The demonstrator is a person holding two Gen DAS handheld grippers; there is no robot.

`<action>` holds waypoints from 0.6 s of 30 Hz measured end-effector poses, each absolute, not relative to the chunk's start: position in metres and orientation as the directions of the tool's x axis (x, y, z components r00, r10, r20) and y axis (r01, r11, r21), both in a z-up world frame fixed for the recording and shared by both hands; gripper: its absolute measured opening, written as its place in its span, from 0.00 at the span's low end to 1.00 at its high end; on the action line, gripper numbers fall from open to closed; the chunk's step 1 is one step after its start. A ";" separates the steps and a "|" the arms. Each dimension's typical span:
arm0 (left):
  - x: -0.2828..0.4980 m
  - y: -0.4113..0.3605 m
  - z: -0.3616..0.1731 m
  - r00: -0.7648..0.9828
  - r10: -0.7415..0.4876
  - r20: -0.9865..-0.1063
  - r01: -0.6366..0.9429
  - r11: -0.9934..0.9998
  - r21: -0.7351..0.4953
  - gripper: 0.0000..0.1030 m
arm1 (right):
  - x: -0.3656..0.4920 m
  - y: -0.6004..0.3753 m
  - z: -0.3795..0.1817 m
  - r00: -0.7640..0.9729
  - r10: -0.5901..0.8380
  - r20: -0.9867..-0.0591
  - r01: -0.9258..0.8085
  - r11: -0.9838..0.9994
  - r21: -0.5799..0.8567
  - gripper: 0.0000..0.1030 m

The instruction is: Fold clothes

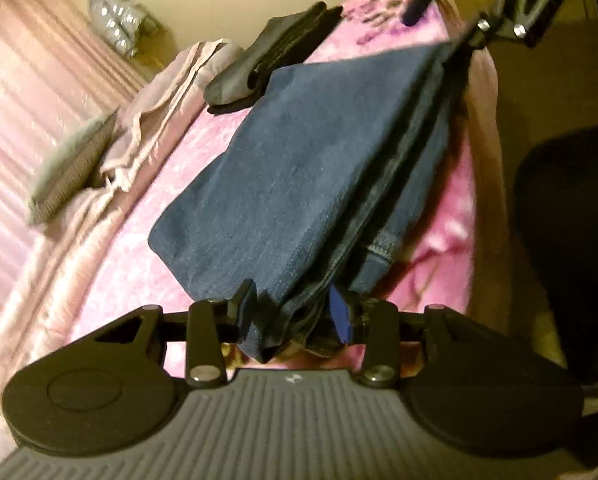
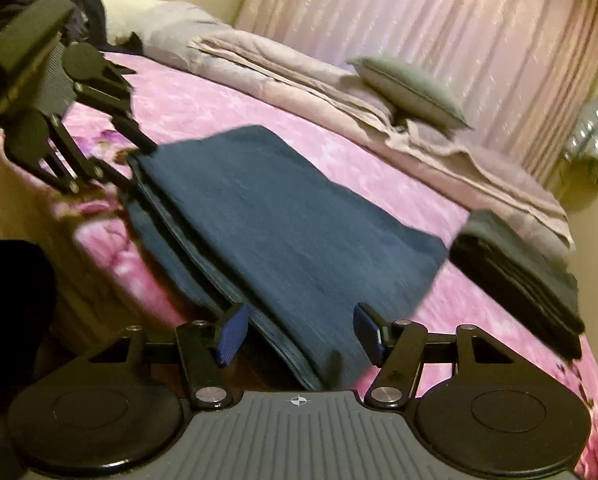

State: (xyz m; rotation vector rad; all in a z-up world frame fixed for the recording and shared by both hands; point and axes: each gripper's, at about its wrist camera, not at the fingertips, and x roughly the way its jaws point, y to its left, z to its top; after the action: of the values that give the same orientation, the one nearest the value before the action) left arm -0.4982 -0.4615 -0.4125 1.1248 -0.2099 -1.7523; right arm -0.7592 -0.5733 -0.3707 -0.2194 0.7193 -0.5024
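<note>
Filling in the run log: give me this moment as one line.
left gripper shut on blue jeans | right gripper open around jeans edge | folded dark garment beside, on pink blanket

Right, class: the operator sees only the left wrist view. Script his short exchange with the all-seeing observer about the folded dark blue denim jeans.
Operator: Is the right gripper clamped on its end?
Observer: No. The right gripper has its jaws open, with the blue pads apart on either side of the folded dark blue denim jeans.
Operator: Anything behind my left gripper?
Observer: A dark heap, seemingly clothes, lies past the left gripper at the pink blanket-covered bed's far corner.
</note>
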 end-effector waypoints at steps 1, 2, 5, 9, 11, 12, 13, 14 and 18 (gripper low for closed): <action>-0.500 -0.461 -0.415 -0.055 -0.813 -0.580 0.629 -0.479 0.612 0.36 | -0.753 -0.571 -0.373 0.641 -0.509 -0.575 0.347 0.860 -0.375 0.59; -0.503 -0.460 -0.419 -0.043 -0.822 -0.568 0.602 -0.475 0.642 0.36 | -0.747 -0.568 -0.377 0.639 -0.510 -0.576 0.327 0.858 -0.397 0.59; -0.514 -0.453 -0.430 -0.006 -0.852 -0.524 0.482 -0.462 0.745 0.36 | -0.727 -0.555 -0.387 0.633 -0.521 -0.573 0.244 0.836 -0.491 0.59; -0.522 -0.445 -0.445 0.023 -0.874 -0.486 0.306 -0.457 0.835 0.35 | -0.705 -0.546 -0.395 0.639 -0.518 -0.569 0.159 0.813 -0.561 0.59; -0.522 -0.447 -0.451 0.024 -0.875 -0.483 0.259 -0.462 0.849 0.35 | -0.695 -0.548 -0.399 0.636 -0.517 -0.573 0.138 0.807 -0.574 0.59; -0.521 -0.449 -0.453 0.023 -0.872 -0.488 0.251 -0.468 0.847 0.35 | -0.692 -0.550 -0.401 0.630 -0.520 -0.577 0.132 0.804 -0.580 0.59; -0.521 -0.451 -0.455 0.022 -0.869 -0.494 0.243 -0.474 0.846 0.33 | -0.689 -0.553 -0.405 0.622 -0.523 -0.583 0.125 0.801 -0.586 0.59; -0.521 -0.453 -0.457 0.021 -0.866 -0.499 0.235 -0.481 0.845 0.29 | -0.687 -0.556 -0.408 0.612 -0.528 -0.589 0.119 0.798 -0.591 0.59; -0.520 -0.452 -0.454 0.014 -0.860 -0.510 0.281 -0.486 0.828 0.14 | -0.690 -0.565 -0.412 0.597 -0.547 -0.587 0.106 0.779 -0.618 0.57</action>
State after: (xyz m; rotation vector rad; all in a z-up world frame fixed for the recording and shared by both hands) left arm -0.5202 -0.4517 -0.4536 1.3988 -0.6409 -1.6253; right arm -0.6898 -0.5648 -0.4124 -0.5714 0.8542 -0.4035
